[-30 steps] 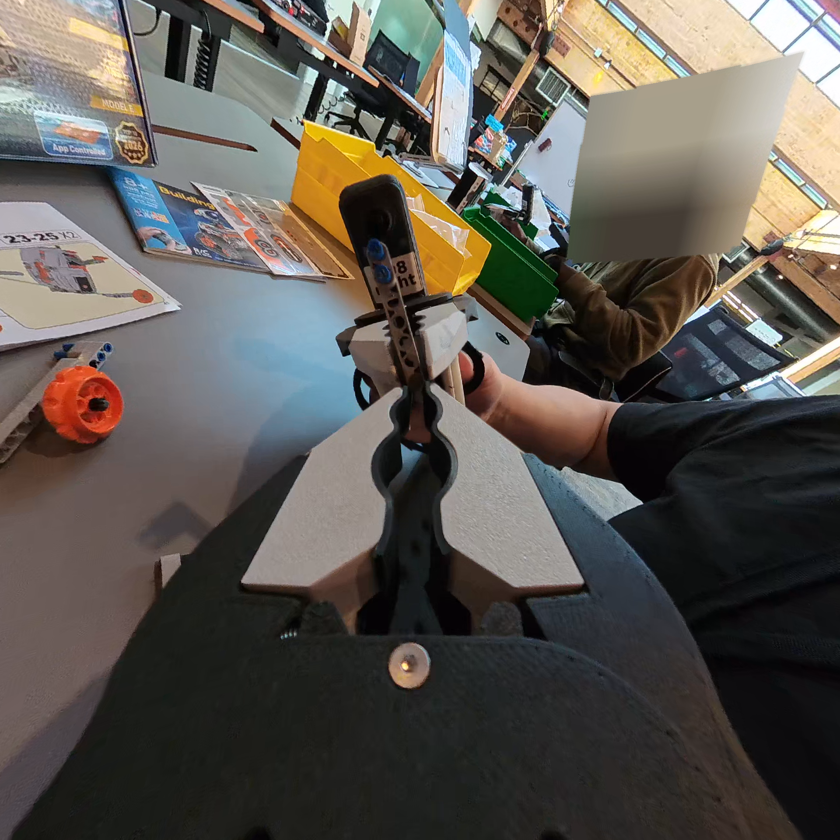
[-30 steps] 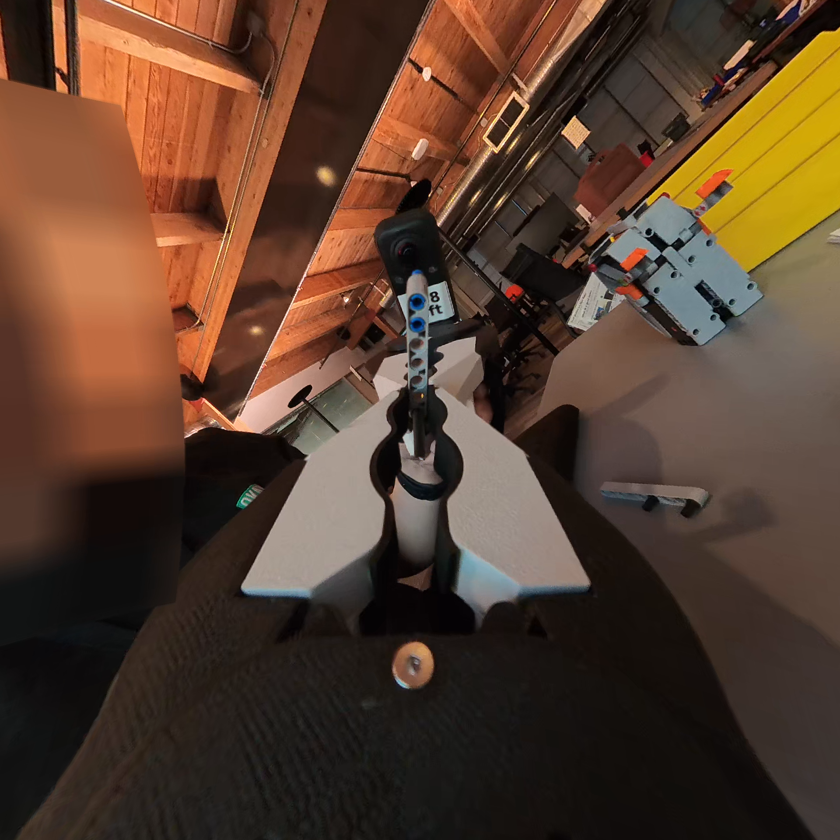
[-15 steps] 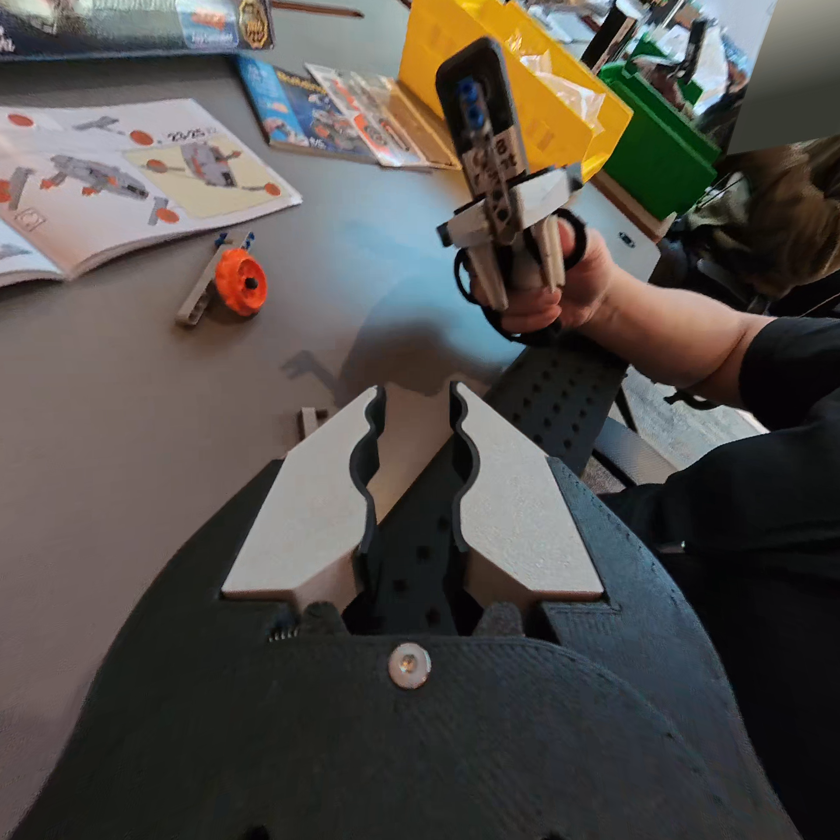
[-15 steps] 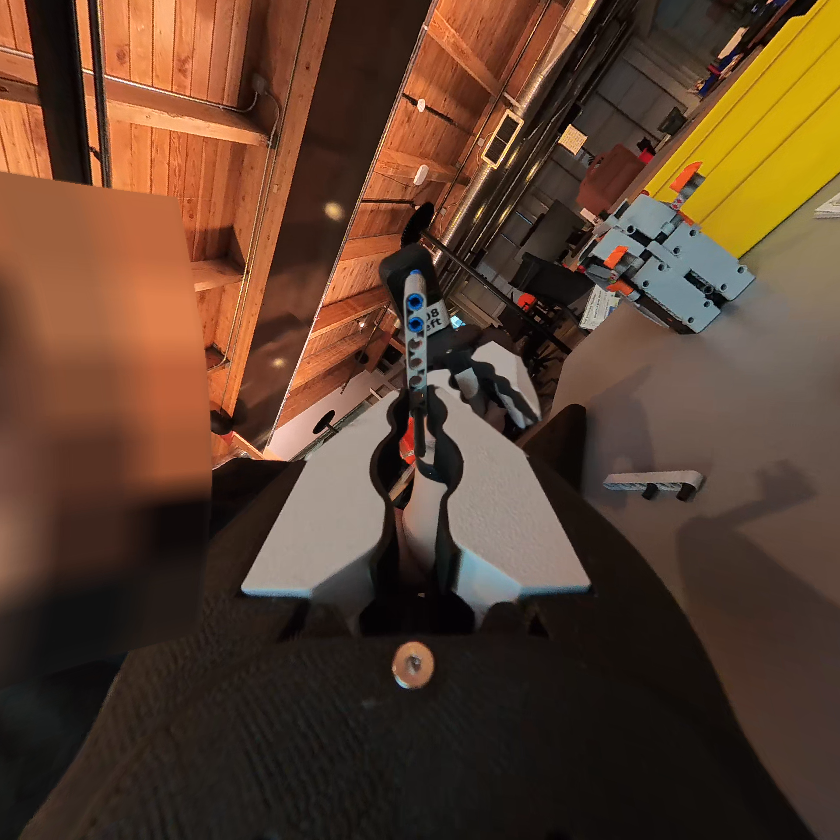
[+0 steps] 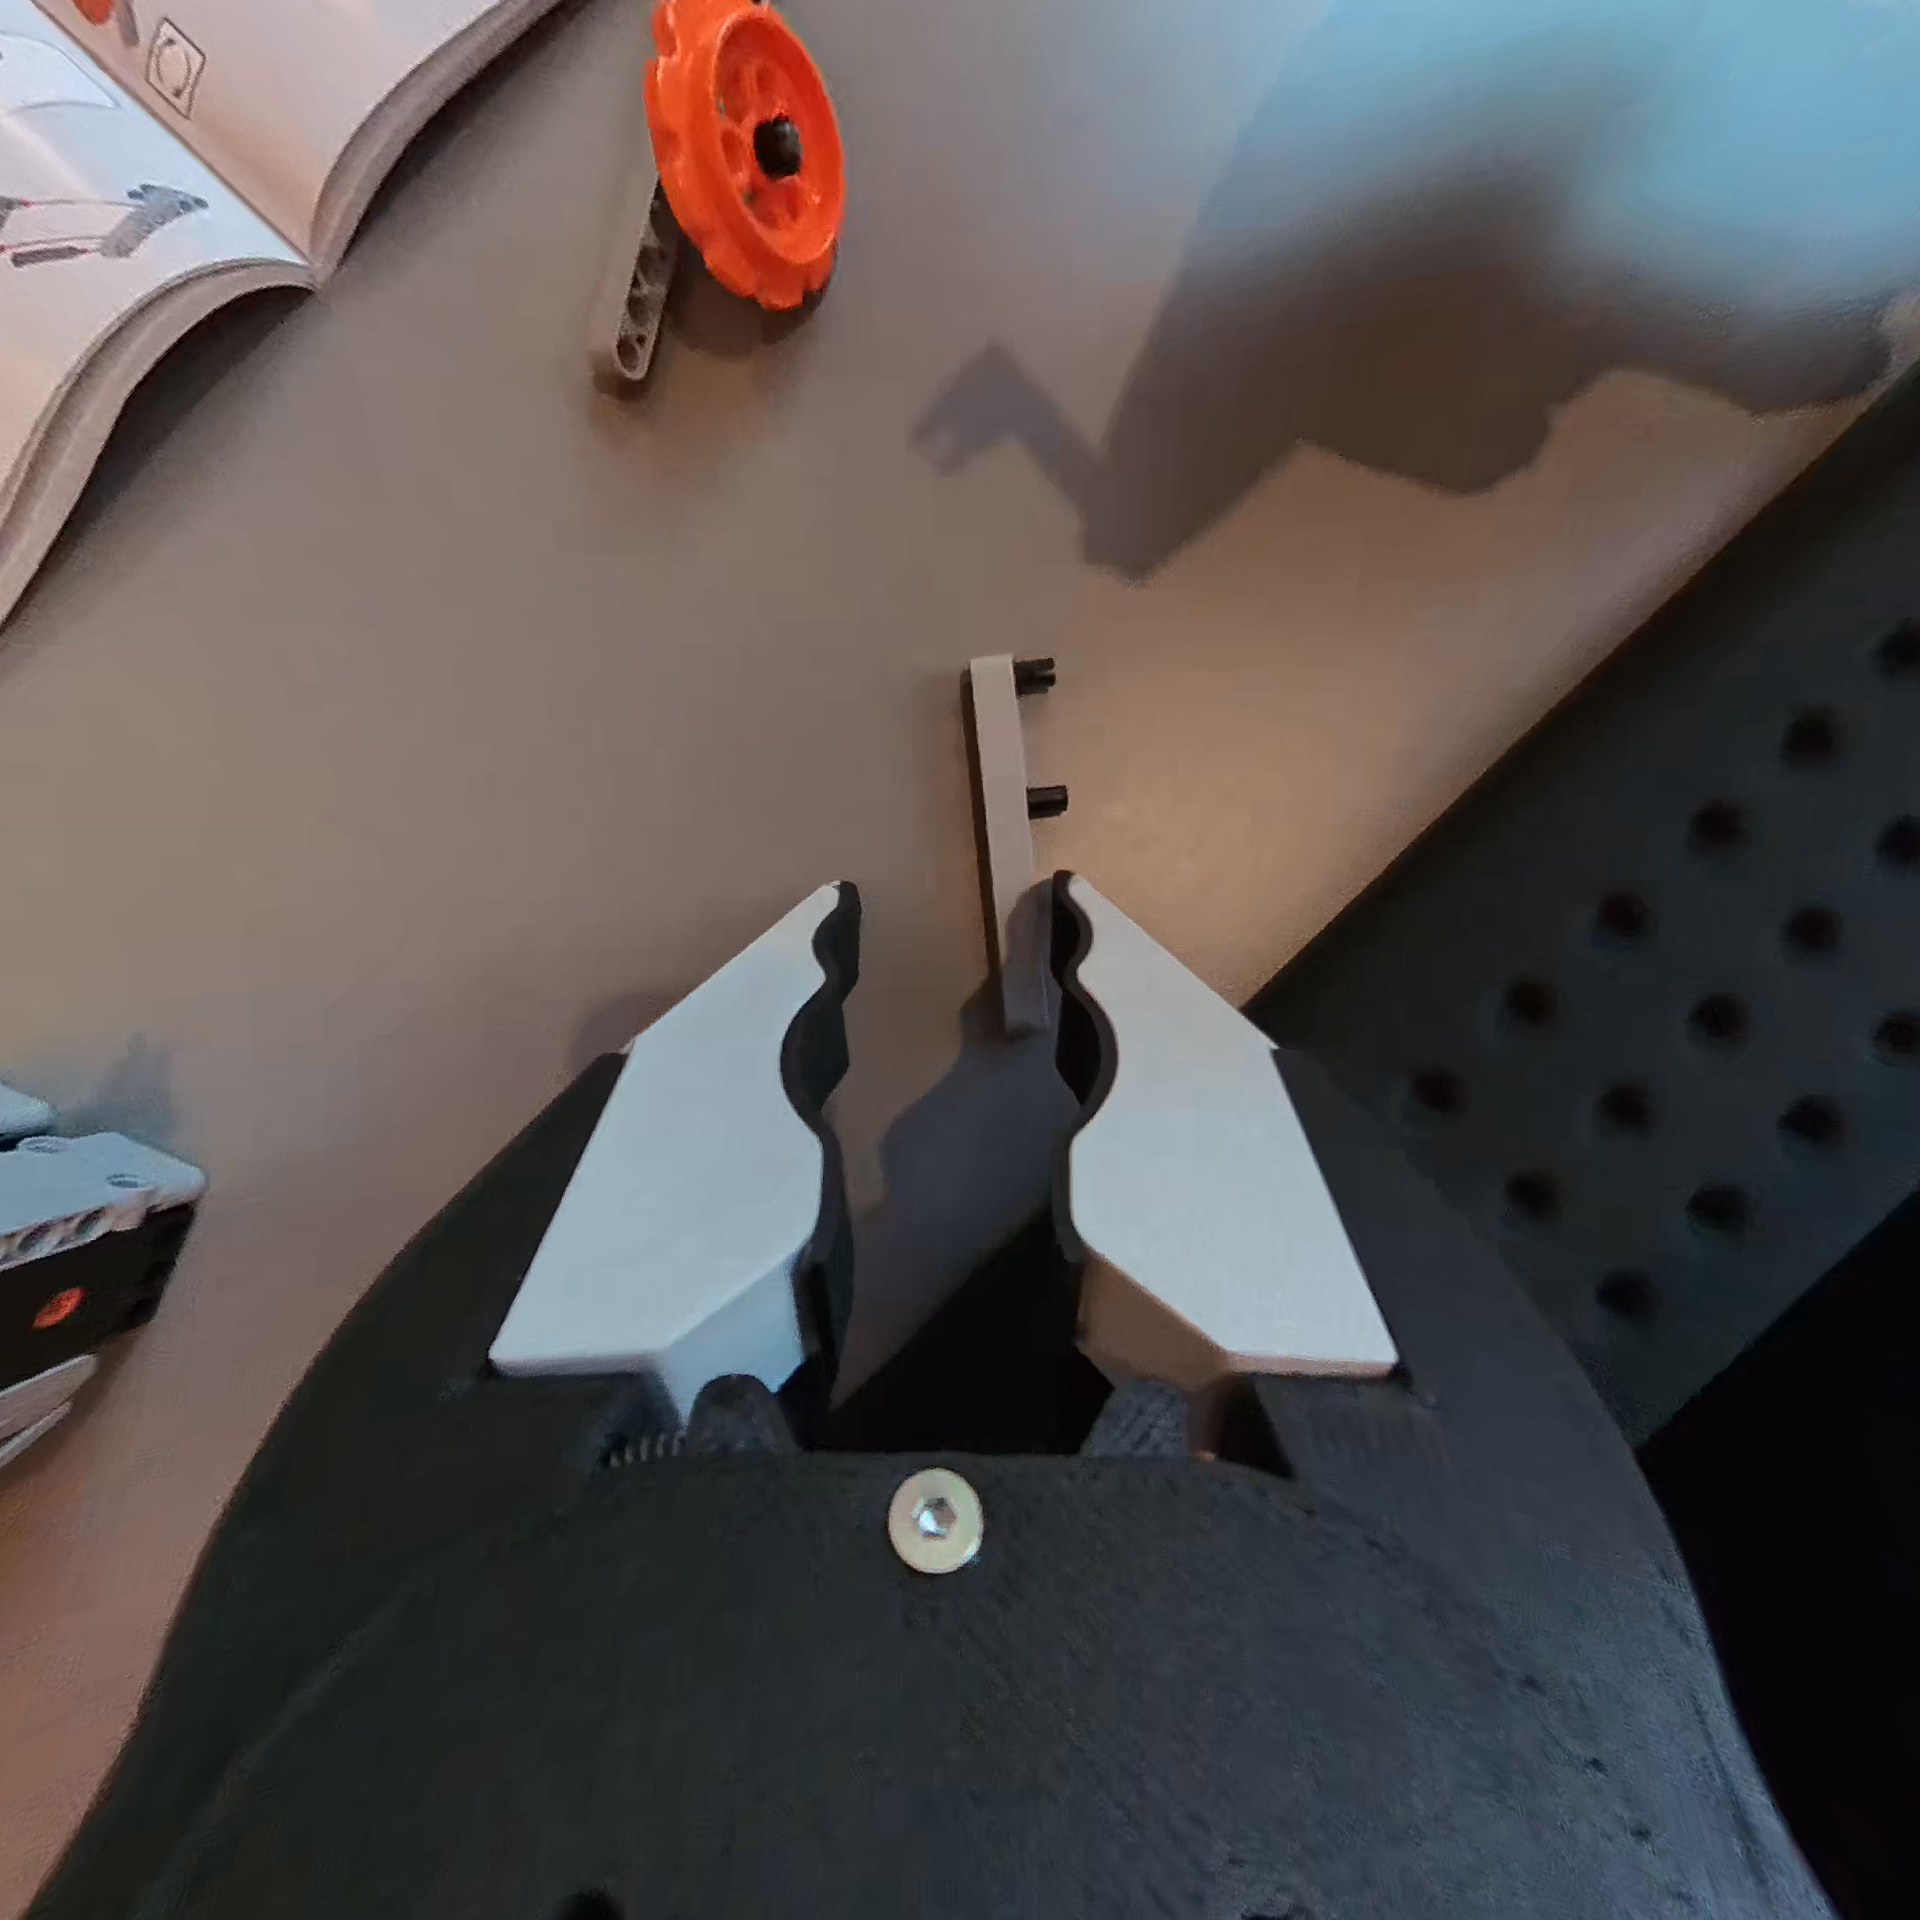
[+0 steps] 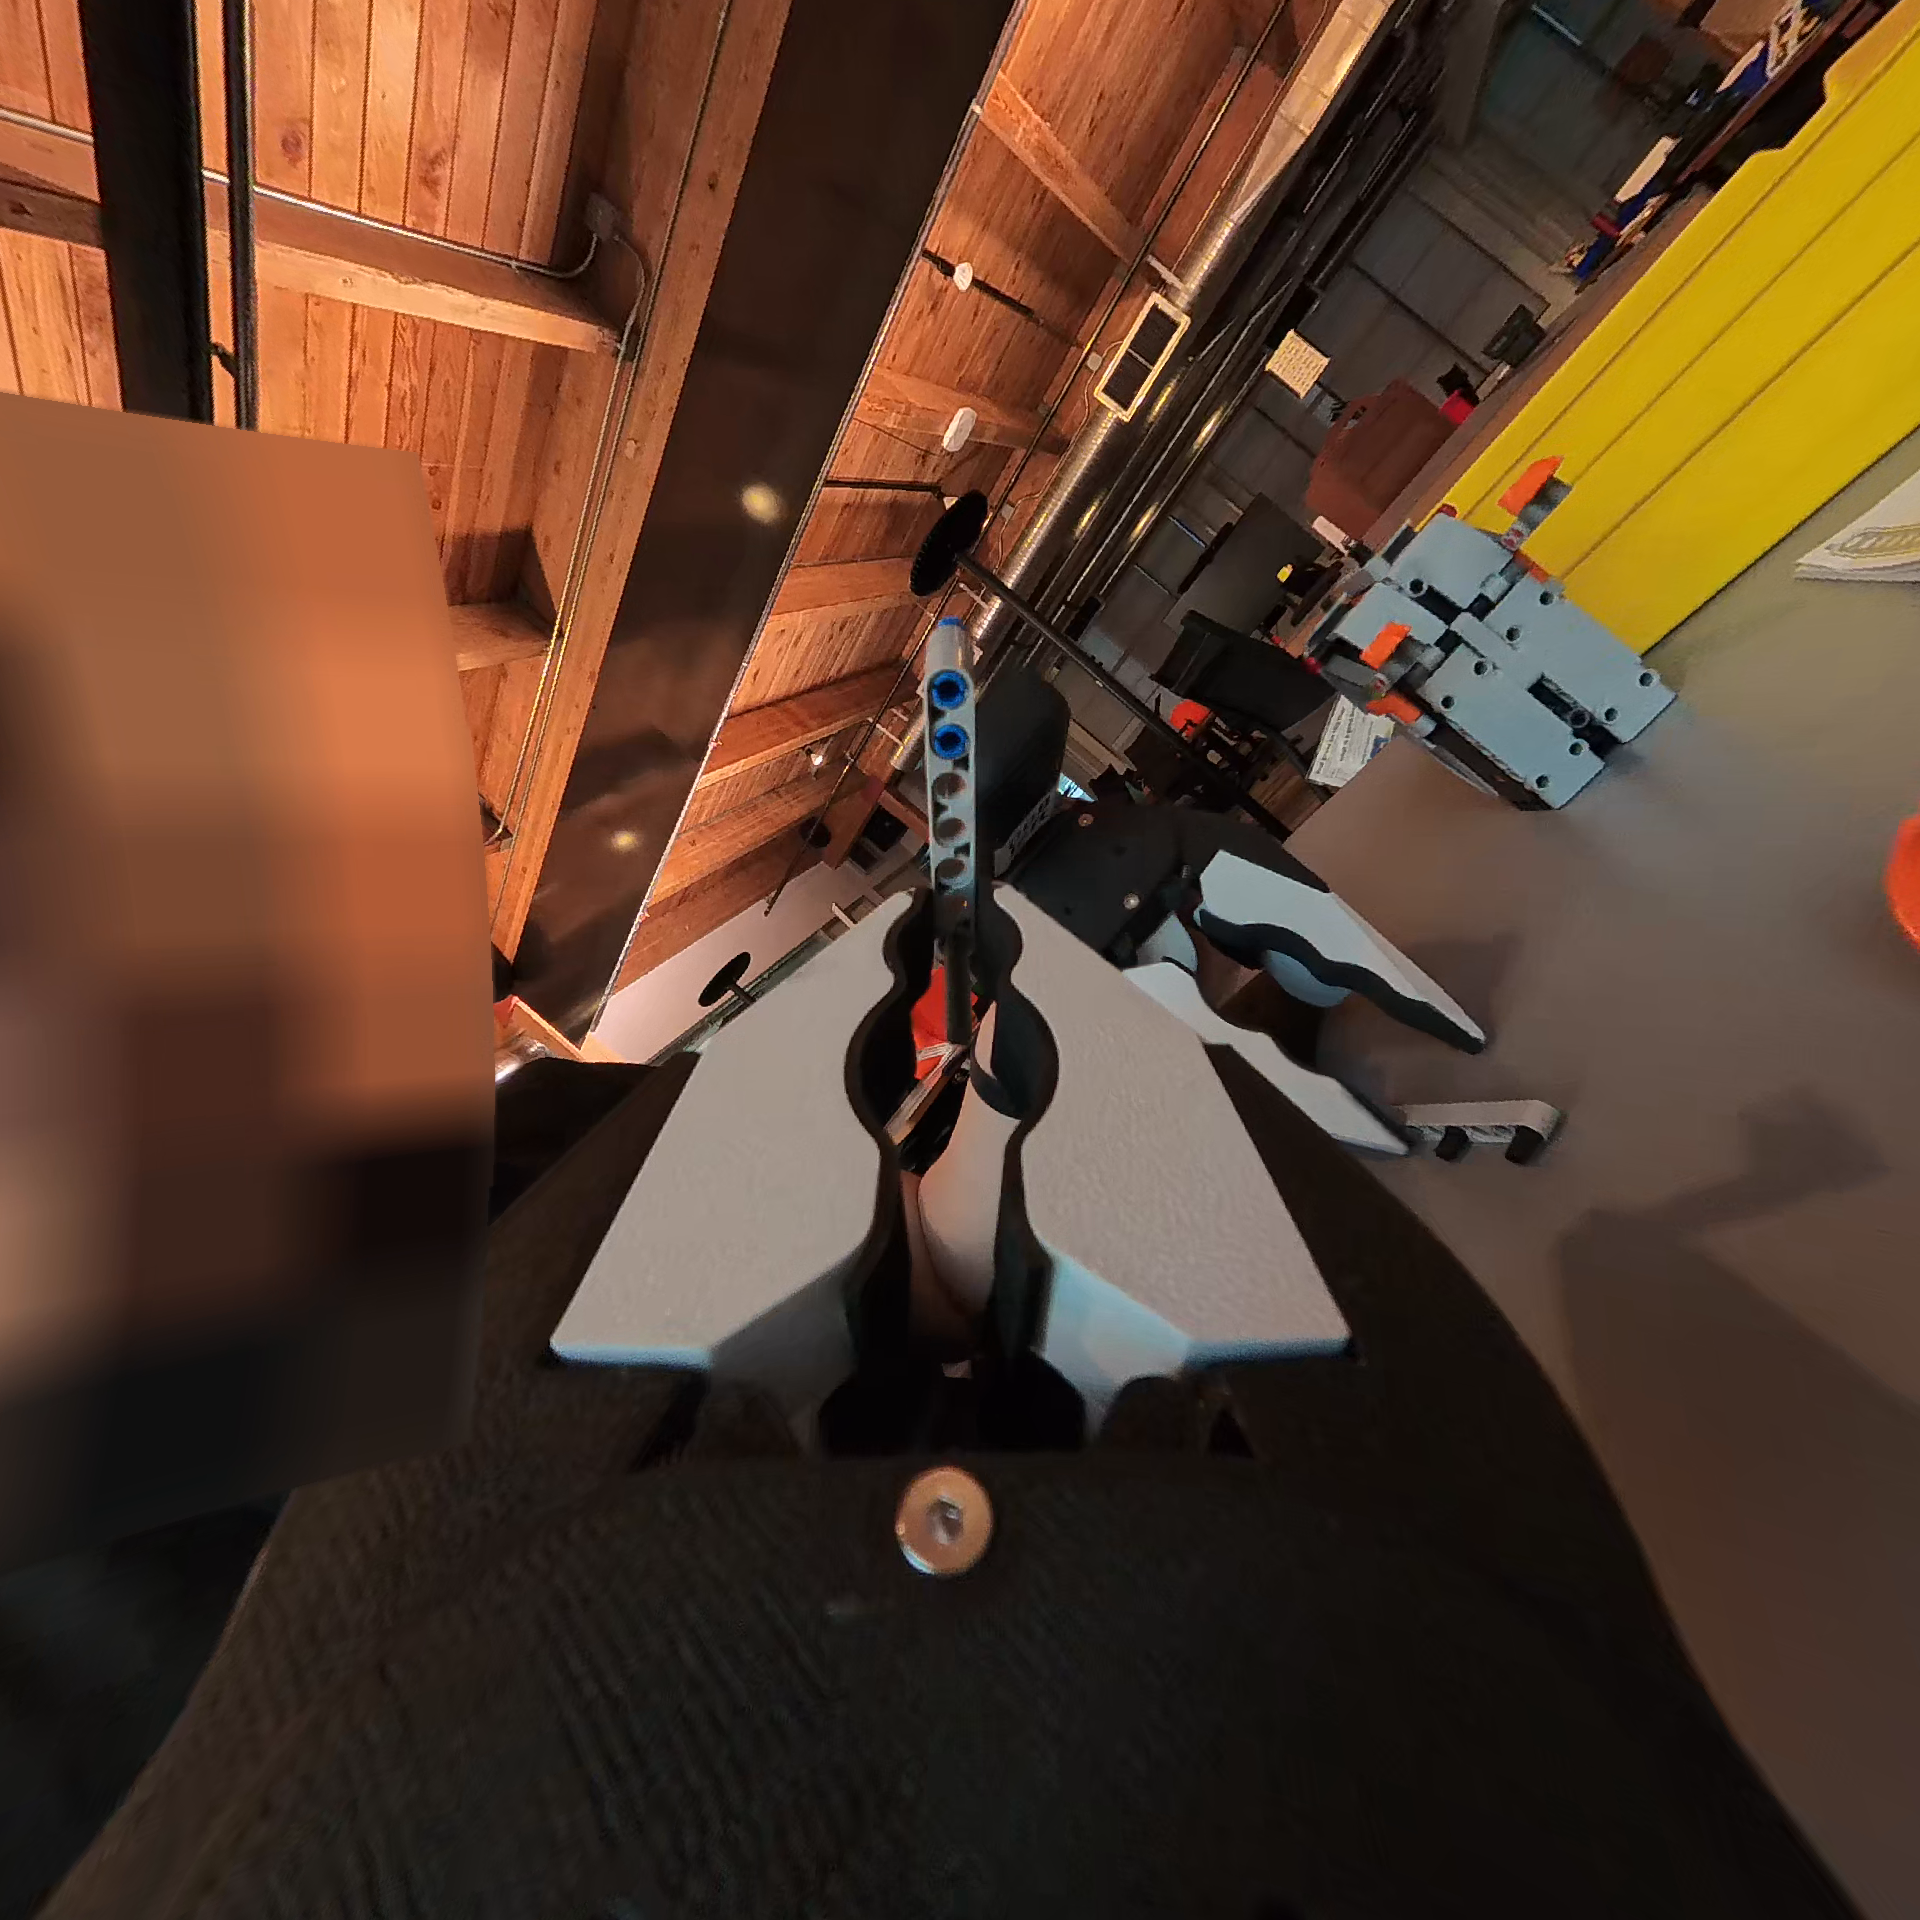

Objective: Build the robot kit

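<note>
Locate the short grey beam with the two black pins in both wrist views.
Left wrist view: the short grey beam lies on the table just ahead of the open left gripper, beside its right fingertip.
Right wrist view: same beam at right of centre, on the table by the left gripper.
Shared landmark: the orange wheel, cut off at the right edge.

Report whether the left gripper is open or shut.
Open. The left gripper shows a clear gap between its fingers, with bare table visible through it; the small gray beam lies against one fingertip, unclamped.
</note>
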### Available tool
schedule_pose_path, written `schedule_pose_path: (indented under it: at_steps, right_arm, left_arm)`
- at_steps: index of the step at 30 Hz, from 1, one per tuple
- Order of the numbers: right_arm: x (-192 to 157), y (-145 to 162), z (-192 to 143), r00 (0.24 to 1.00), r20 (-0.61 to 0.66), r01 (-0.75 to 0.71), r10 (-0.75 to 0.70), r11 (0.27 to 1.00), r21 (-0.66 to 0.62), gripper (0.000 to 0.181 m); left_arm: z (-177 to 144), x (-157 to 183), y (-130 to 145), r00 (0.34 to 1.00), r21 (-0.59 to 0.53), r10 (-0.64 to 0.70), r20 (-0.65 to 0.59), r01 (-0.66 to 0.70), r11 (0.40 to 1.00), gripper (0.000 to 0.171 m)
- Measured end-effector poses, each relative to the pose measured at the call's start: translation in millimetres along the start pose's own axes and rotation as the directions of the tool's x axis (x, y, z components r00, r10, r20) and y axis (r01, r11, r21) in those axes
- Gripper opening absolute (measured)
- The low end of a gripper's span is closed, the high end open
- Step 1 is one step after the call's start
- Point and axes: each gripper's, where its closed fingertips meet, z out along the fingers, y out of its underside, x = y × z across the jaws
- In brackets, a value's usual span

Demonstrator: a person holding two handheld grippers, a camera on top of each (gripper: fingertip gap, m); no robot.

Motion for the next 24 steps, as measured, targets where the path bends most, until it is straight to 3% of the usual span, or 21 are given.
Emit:
schedule_pose_path:
  at_steps: [5,8,18,20,24]
  right_arm:
    - [-2.7,-9.0,-6.3,1.000,-0.005,0.019,-0.019,0.999,0.026,0.006]
    - [-3.2,-11.4,-8.6,1.000,-0.007,0.020,-0.019,0.999,0.033,0.006]
    - [-2.6,-9.1,-8.6,1.000,-0.002,-0.004,0.004,1.000,0.017,0.006]
    - [-3.6,-10.8,-10.0,1.000,0.000,-0.002,0.002,1.000,0.021,0.006]
    - [-3.4,-15.9,-14.2,1.000,-0.017,0.018,-0.018,0.999,0.036,0.005]
  left_arm:
    - [-2.7,2.8,7.1,1.000,-0.079,0.015,0.025,-0.013,0.997,0.017]
    - [-3.7,3.9,8.9,0.999,-0.106,-0.001,0.046,0.006,0.994,0.015]
    - [0.3,9.6,1.9,0.998,-0.036,-0.046,0.050,0.047,0.998,0.024]
    - [-1.0,4.5,4.6,0.996,-0.042,-0.045,0.073,0.048,0.998,0.007]
    - [-1.2,4.1,4.6,0.996,-0.034,-0.043,0.075,0.046,0.998,0.006]
